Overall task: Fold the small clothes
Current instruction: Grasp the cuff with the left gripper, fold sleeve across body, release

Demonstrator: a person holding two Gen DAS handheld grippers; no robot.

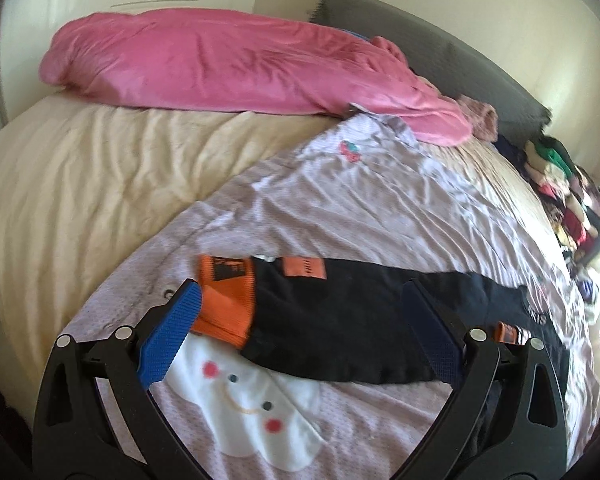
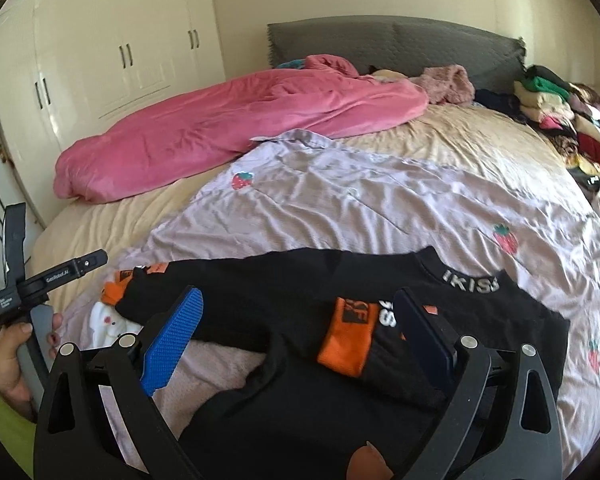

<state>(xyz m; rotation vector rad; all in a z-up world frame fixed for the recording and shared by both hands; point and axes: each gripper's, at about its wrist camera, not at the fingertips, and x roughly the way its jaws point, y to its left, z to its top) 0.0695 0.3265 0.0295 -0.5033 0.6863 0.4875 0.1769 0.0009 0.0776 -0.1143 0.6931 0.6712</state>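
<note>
A small black top with orange cuffs lies on a lilac sheet on the bed. In the left wrist view one black sleeve stretches out flat, ending in an orange cuff. My left gripper is open just above this sleeve, holding nothing. In the right wrist view the black top has one sleeve folded across its body, with an orange cuff on top and white letters at the collar. My right gripper is open over the top, empty. The left gripper's body and the hand holding it show at the left.
A lilac strawberry-print sheet covers the cream bedding. A pink blanket lies at the far side by a grey headboard. A pile of clothes sits at the bed's right edge. A white cloud-face print is near me. Wardrobes stand beyond.
</note>
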